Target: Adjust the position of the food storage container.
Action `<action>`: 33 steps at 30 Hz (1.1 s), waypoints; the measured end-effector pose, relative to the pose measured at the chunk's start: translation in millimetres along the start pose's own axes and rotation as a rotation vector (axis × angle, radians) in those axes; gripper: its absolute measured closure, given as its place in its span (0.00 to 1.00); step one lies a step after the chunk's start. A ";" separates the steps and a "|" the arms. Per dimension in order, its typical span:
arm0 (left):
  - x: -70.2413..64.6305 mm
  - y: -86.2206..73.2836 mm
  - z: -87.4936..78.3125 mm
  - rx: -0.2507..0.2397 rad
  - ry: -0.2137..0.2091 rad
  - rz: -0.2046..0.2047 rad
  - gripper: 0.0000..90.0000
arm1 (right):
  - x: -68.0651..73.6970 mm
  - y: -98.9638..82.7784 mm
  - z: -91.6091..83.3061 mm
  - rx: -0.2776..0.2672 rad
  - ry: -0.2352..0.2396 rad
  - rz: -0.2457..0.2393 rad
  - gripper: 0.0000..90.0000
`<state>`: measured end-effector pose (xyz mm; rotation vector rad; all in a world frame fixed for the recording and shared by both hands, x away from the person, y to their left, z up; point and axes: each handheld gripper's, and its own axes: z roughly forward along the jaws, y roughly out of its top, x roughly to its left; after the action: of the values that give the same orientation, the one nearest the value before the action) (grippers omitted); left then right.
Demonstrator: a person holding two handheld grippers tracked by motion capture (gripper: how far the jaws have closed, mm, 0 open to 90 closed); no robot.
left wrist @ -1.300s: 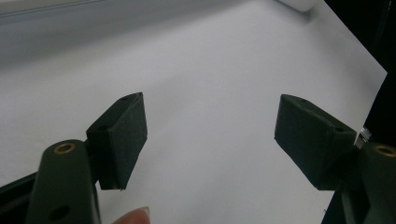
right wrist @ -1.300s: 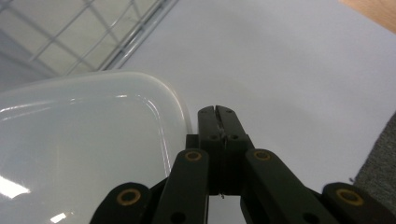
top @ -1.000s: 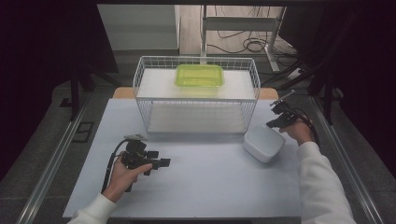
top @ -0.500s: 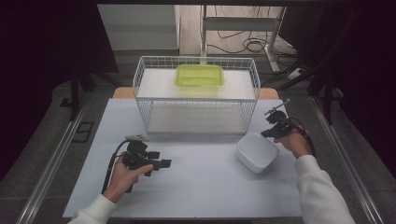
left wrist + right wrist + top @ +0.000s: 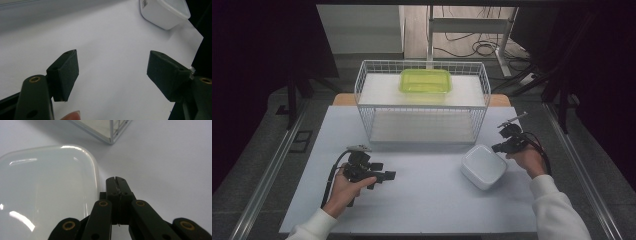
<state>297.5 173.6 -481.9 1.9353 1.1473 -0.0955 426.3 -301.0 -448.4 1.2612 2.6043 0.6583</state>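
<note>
Both tongs are over the white table. Right tongs have their jaws pressed together with nothing between them, their tips just beside the right edge of the white lidded container; in the right gripper view the closed tips sit just off the container's rounded lid. Left tongs rest at the near left with jaws spread wide and empty, pointing right toward the container, well apart from it. Beyond, at the far middle, a white wire basket stands on the table with a green tray lying on its top.
</note>
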 end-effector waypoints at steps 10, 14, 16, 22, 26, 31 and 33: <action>-2.2 0.1 2.4 0.004 -0.003 0.003 0.27 | -10.3 -39.8 -24.3 -0.014 -0.014 0.040 0.99; -2.9 0.4 3.3 0.007 -0.003 0.006 0.27 | -12.3 -45.6 -22.5 -0.008 -0.013 0.035 0.99; -3.3 0.6 3.8 0.008 -0.003 0.008 0.27 | -12.2 -44.8 -22.0 -0.009 -0.011 0.035 0.99; -2.8 0.5 3.5 0.010 -0.002 0.009 0.28 | -4.7 -26.0 -14.0 -0.021 -0.002 -0.002 0.99; -2.1 0.1 3.1 0.017 -0.002 0.012 0.28 | 1.2 -4.7 -4.4 -0.031 0.011 -0.039 0.99; -1.4 0.2 2.3 0.011 -0.003 0.009 0.28 | 8.3 10.6 4.3 -0.014 0.000 -0.100 0.99; -0.5 0.3 2.2 0.012 -0.002 0.011 0.28 | 13.3 17.7 8.1 -0.011 0.010 -0.131 0.99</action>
<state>298.1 171.6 -482.8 1.9518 1.1374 -0.0989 433.1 -278.5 -447.0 1.0759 2.6597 0.6566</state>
